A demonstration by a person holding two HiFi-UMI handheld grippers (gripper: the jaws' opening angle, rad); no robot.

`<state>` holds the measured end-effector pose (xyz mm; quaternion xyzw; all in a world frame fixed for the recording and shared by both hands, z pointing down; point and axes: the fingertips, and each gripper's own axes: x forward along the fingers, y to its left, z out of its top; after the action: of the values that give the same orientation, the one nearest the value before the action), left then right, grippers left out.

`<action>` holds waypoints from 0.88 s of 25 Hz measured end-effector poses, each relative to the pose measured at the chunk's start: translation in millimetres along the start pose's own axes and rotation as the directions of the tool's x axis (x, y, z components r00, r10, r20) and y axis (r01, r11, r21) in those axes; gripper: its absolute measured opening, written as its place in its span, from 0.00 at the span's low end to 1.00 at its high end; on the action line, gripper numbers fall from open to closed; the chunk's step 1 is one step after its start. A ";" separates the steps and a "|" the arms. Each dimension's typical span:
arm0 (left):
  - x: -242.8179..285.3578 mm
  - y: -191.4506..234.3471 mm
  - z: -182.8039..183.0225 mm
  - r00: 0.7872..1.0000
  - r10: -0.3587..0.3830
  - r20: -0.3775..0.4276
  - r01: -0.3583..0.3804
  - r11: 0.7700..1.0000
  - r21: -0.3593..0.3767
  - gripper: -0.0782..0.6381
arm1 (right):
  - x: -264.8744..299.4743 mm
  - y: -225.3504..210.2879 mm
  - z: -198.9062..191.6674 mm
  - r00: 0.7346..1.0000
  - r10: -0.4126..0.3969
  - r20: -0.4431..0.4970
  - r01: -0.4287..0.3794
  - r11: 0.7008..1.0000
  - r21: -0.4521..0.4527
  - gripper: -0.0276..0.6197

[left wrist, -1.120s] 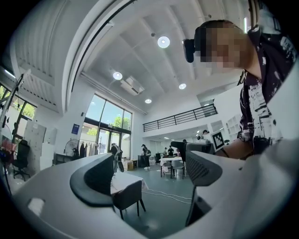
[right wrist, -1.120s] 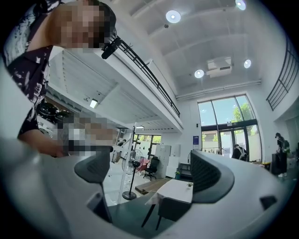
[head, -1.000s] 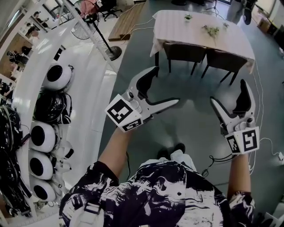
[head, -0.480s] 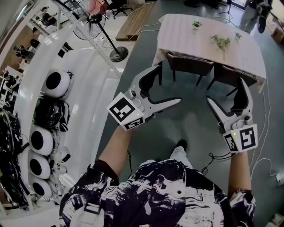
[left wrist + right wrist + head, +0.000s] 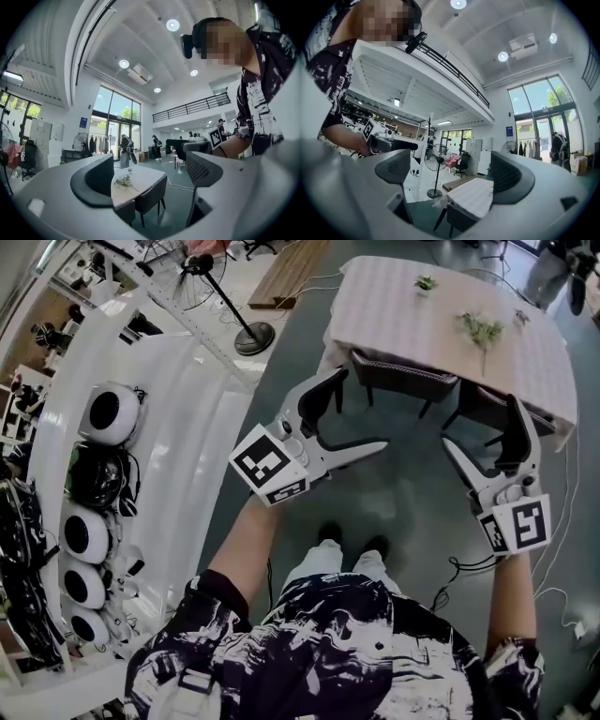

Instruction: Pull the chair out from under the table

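Note:
A table with a pale striped cloth (image 5: 412, 306) stands ahead, with small green sprigs (image 5: 480, 329) lying on it. Two dark chairs are tucked under its near side, the left chair (image 5: 403, 376) and the right chair (image 5: 489, 407). My left gripper (image 5: 354, 416) is held open in the air short of the left chair and touches nothing. My right gripper (image 5: 482, 432) is open too, just in front of the right chair in the head view, nothing between its jaws. The left gripper view looks at the table (image 5: 140, 176) and both chairs (image 5: 151, 200). One chair (image 5: 461, 218) shows in the right gripper view.
A white curved counter (image 5: 187, 418) with round white and black devices (image 5: 103, 411) runs along the left. A standing fan's base (image 5: 251, 337) and a wooden platform (image 5: 291, 273) lie beyond it. Cables (image 5: 464, 568) trail on the grey floor at the right. People stand far off.
The person has stepped forward, so the table and chairs sit closer to both grippers. Both grippers stay open and keep the same pose.

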<state>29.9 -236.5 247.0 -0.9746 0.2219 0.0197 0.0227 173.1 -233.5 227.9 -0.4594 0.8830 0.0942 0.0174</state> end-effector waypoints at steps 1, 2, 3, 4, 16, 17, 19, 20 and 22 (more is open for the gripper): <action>3.6 7.8 -3.1 1.000 -0.003 -0.004 0.003 1.000 -0.003 0.75 | 5.3 -4.2 -3.5 1.000 -0.002 -0.005 0.002 1.000 -0.003 0.78; 7.4 15.3 -6.7 1.000 -0.007 -0.008 0.007 1.000 -0.007 0.75 | 9.9 -7.5 -7.5 1.000 -0.005 -0.012 0.005 1.000 -0.008 0.78; 11.3 22.2 -11.0 1.000 -0.014 -0.015 0.013 1.000 -0.011 0.75 | 14.0 -10.5 -12.4 1.000 -0.007 -0.021 0.007 1.000 -0.015 0.78; 15.7 28.5 -16.0 0.999 -0.023 -0.023 0.022 1.000 -0.014 0.75 | 17.6 -13.7 -18.2 0.999 -0.012 -0.032 0.011 1.000 -0.020 0.78; 95.0 132.7 -132.9 0.933 -0.146 -0.329 0.195 0.973 0.122 0.75 | 102.6 -66.8 -153.0 0.931 -0.002 -0.365 -0.090 0.968 -0.236 0.78; 103.1 143.6 -152.5 0.911 -0.143 -0.386 0.218 0.963 0.158 0.75 | 113.6 -71.5 -170.8 0.913 0.005 -0.407 -0.125 0.955 -0.269 0.78; 114.9 166.8 -197.7 0.855 -0.125 -0.503 0.266 0.939 0.219 0.75 | 134.2 -80.8 -212.1 0.860 0.014 -0.510 -0.209 0.921 -0.329 0.78; 119.2 178.2 -223.0 0.822 -0.115 -0.558 0.290 0.928 0.235 0.75 | 142.3 -86.8 -236.7 0.823 0.012 -0.568 -0.257 0.899 -0.354 0.78; 128.5 197.8 -273.9 0.759 -0.106 -0.642 0.328 0.915 0.236 0.75 | 153.4 -103.0 -292.9 0.729 -0.007 -0.684 -0.358 0.848 -0.391 0.78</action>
<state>67.7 -484.6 507.1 -0.9277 0.1008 -0.3401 0.1161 184.8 -468.6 482.0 -0.3618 0.8160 0.1504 -0.4250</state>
